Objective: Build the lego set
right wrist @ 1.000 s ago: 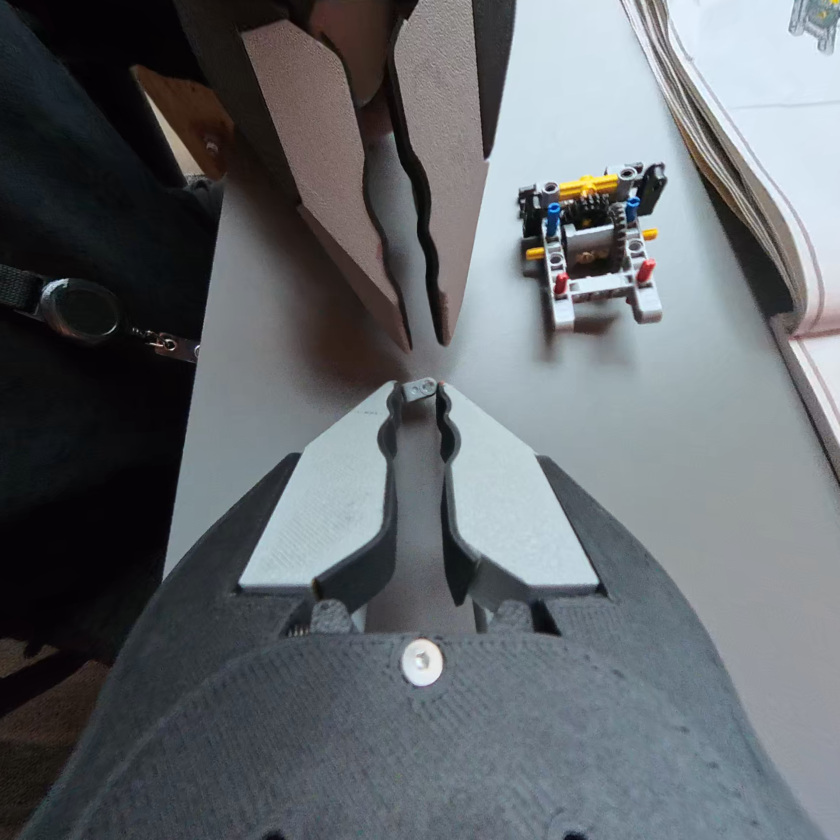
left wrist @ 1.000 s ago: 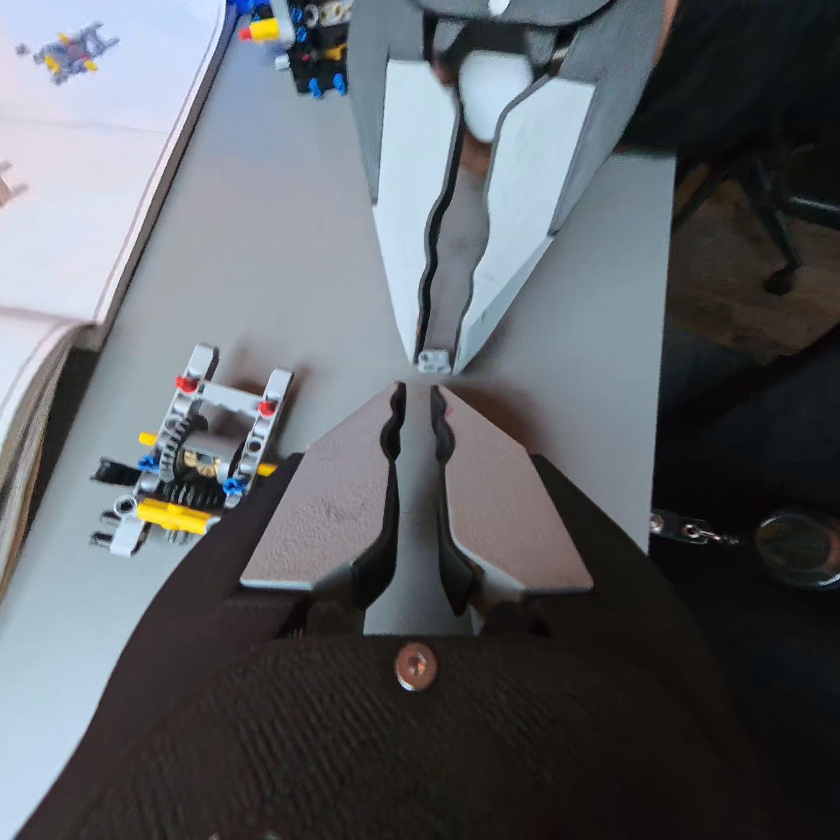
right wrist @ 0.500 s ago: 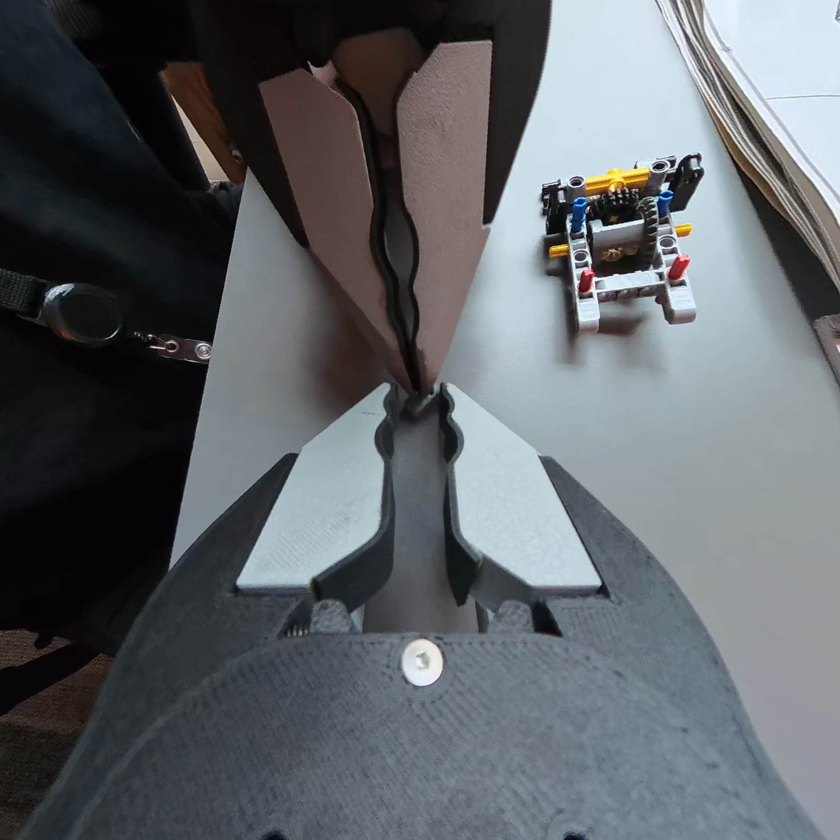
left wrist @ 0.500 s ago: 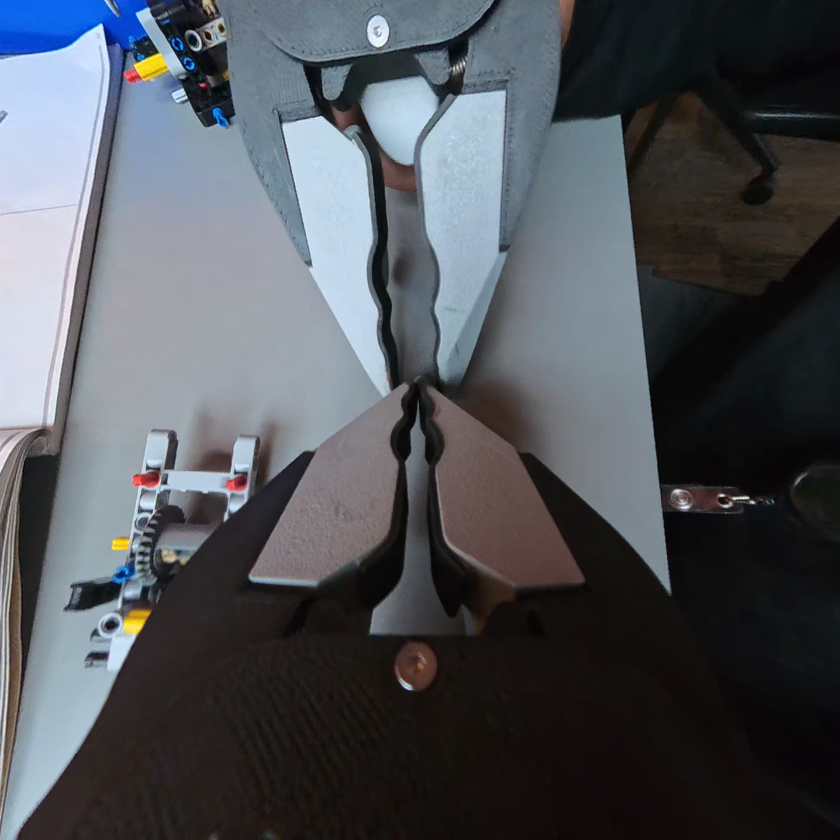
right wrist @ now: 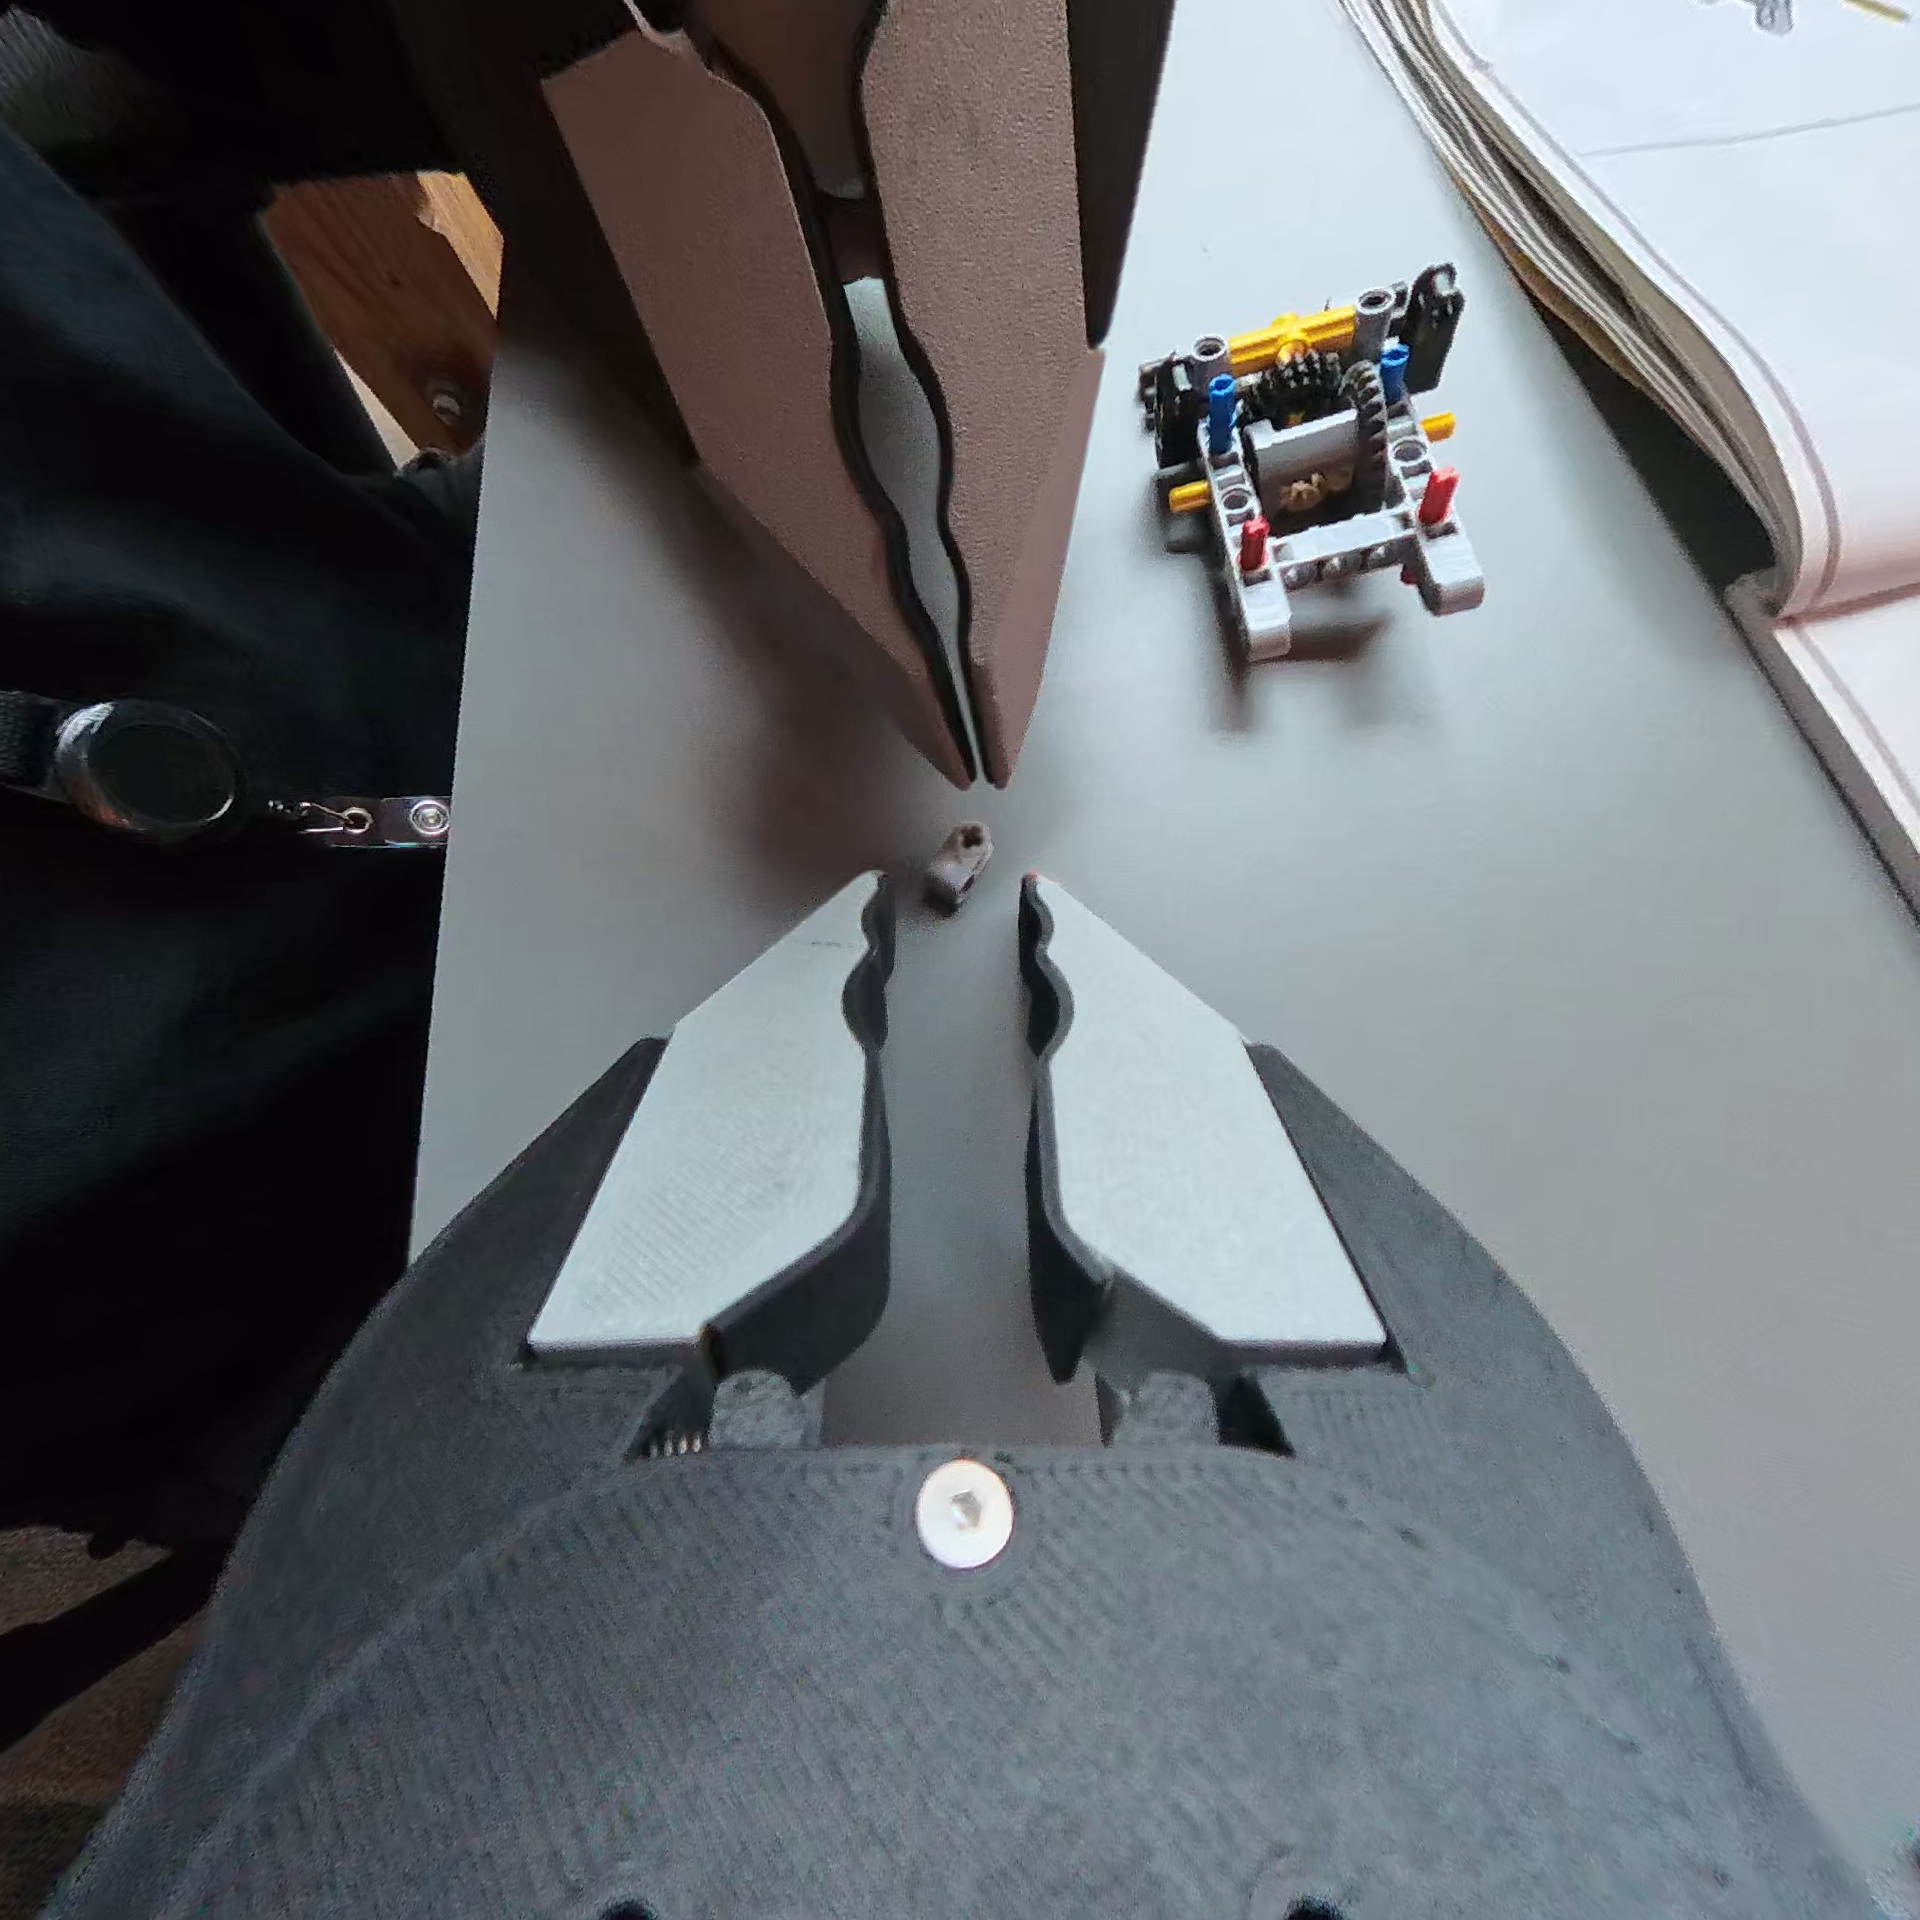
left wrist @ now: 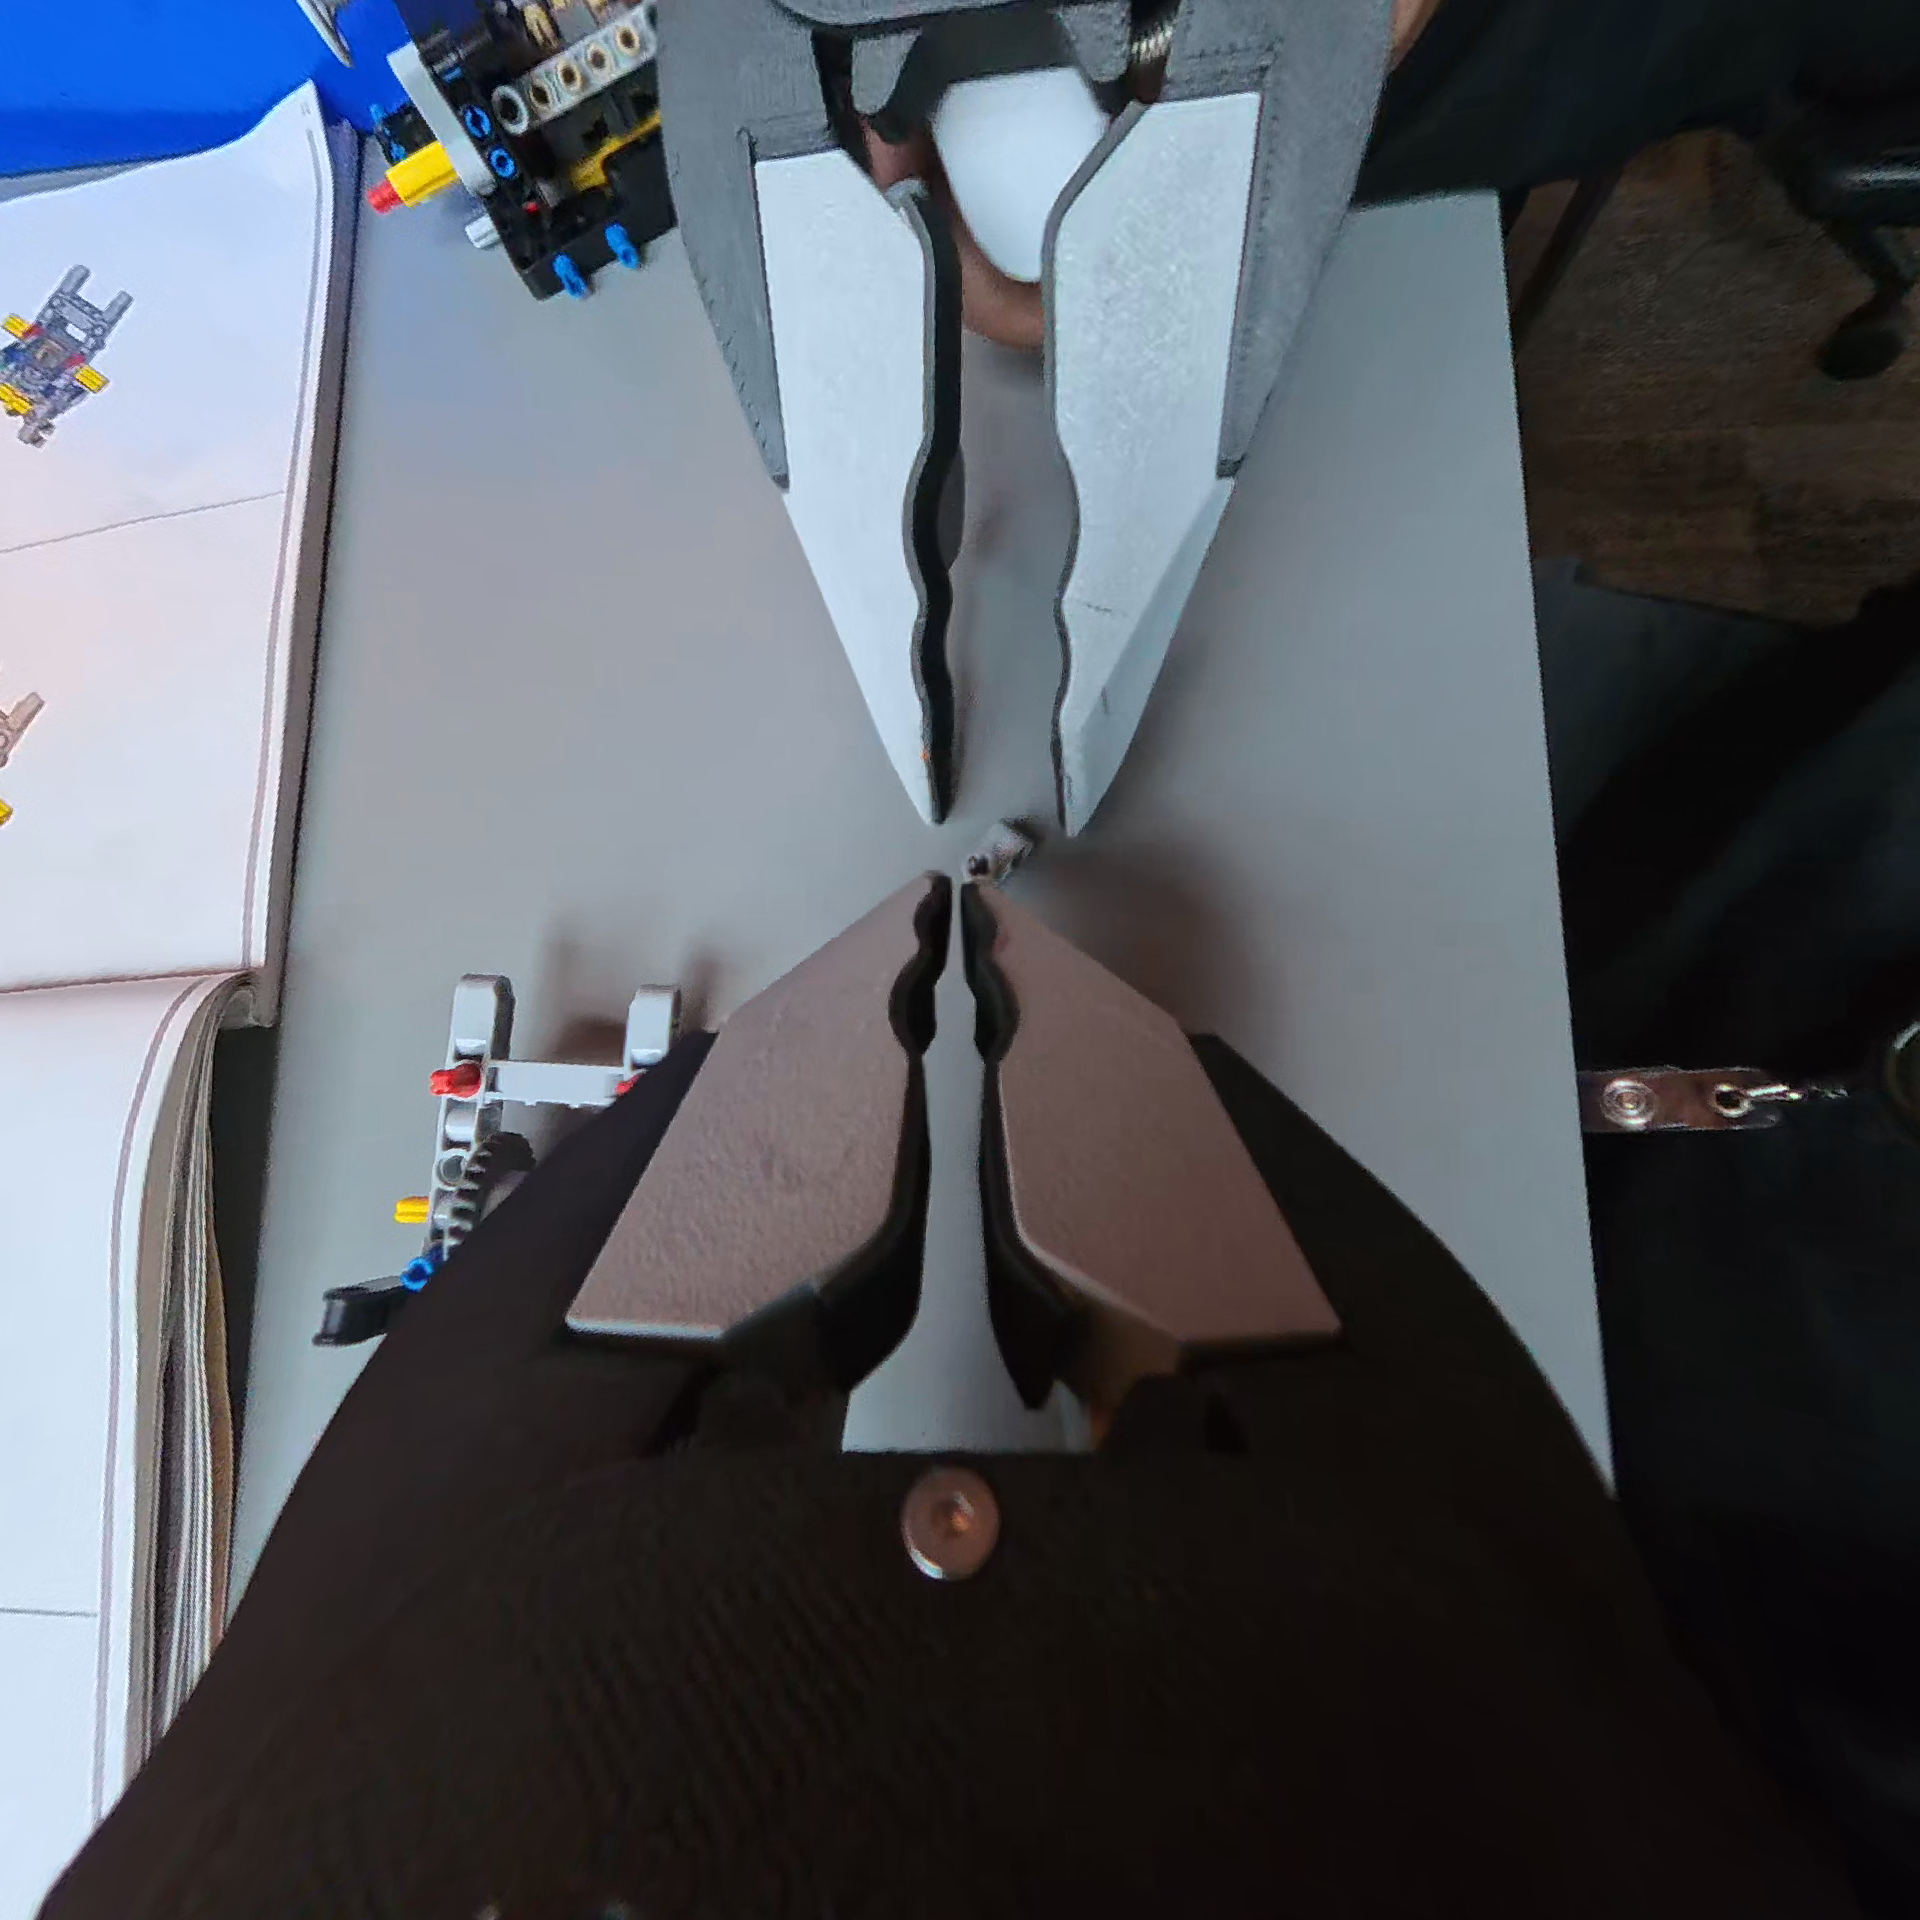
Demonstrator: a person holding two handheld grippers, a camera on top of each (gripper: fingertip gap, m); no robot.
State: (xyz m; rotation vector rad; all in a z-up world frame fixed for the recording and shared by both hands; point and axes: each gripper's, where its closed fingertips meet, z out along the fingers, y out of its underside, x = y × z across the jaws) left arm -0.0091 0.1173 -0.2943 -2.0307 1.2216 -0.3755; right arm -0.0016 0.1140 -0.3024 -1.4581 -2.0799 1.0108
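A small grey Lego connector sits loose between the two sets of tips, held by neither gripper. It also shows in the right wrist view. My left gripper has brown fingers and is shut and empty, with its tips just short of the connector. My right gripper has light grey fingers and is open, with the connector at its mouth. The two grippers point at each other, tip to tip. A grey Lego sub-assembly with a gear and red, blue and yellow pins rests on the table, partly hidden behind my left gripper.
The grey table is narrow. An open instruction booklet lies along one side. A larger black Lego assembly stands at the far end. A person in dark clothes, wearing a badge reel, is at the opposite table edge. My left and right fingertips are right by each other.
The right gripper was shut on the connector. The left gripper closed in on it, then the right gripper opened. The connector now sits loose and the tips have drawn slightly apart.
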